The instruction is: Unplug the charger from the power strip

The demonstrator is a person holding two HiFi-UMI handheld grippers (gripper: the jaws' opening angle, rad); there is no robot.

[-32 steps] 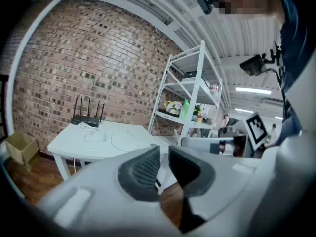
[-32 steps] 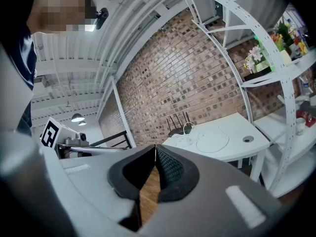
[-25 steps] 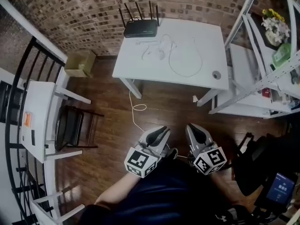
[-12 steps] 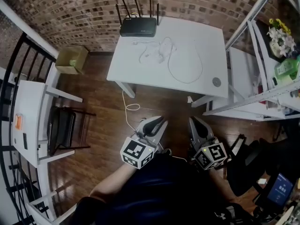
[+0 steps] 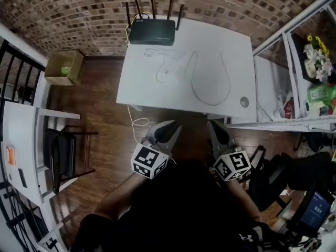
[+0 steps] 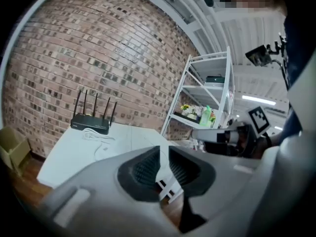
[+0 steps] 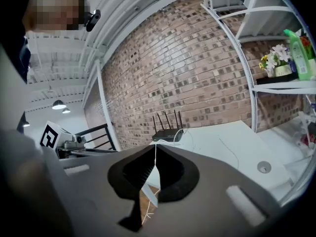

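Left gripper (image 5: 169, 127) and right gripper (image 5: 212, 127): fingers together, empty. On the tabletop (image 5: 236, 41) the cable tangle (image 5: 169, 63) lies straight ahead, nearer the left; charger unclear.

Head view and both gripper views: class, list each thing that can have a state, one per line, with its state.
Left gripper, shut, nothing between its jaws.
Right gripper, shut, nothing held.
Router, on the table, antennas upright.
White cable, lying loose in a loop on the table.
Cardboard box, open on top.
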